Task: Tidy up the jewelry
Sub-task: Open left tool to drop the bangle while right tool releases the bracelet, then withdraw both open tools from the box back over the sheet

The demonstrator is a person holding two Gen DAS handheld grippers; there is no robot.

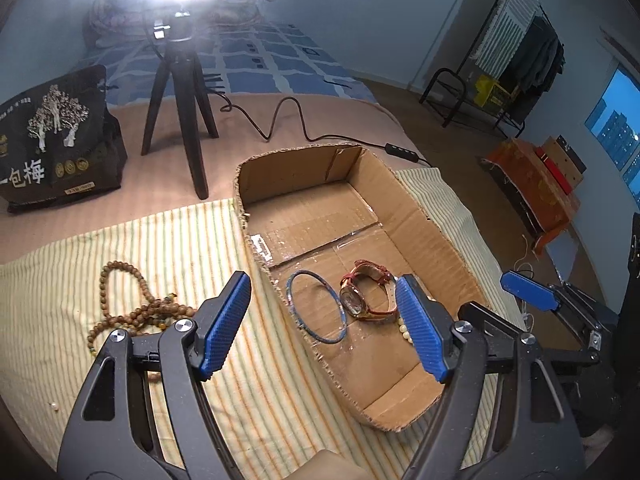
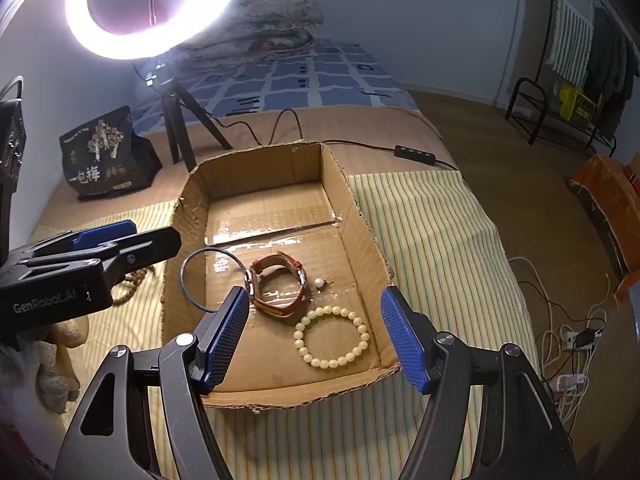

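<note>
Ring light; tripod; snack bag

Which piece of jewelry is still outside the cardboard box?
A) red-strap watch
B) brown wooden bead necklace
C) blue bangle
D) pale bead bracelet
B: the brown wooden bead necklace lies on the striped cloth left of the cardboard box, while the watch, blue bangle and pale bead bracelet sit on the box floor.
</note>
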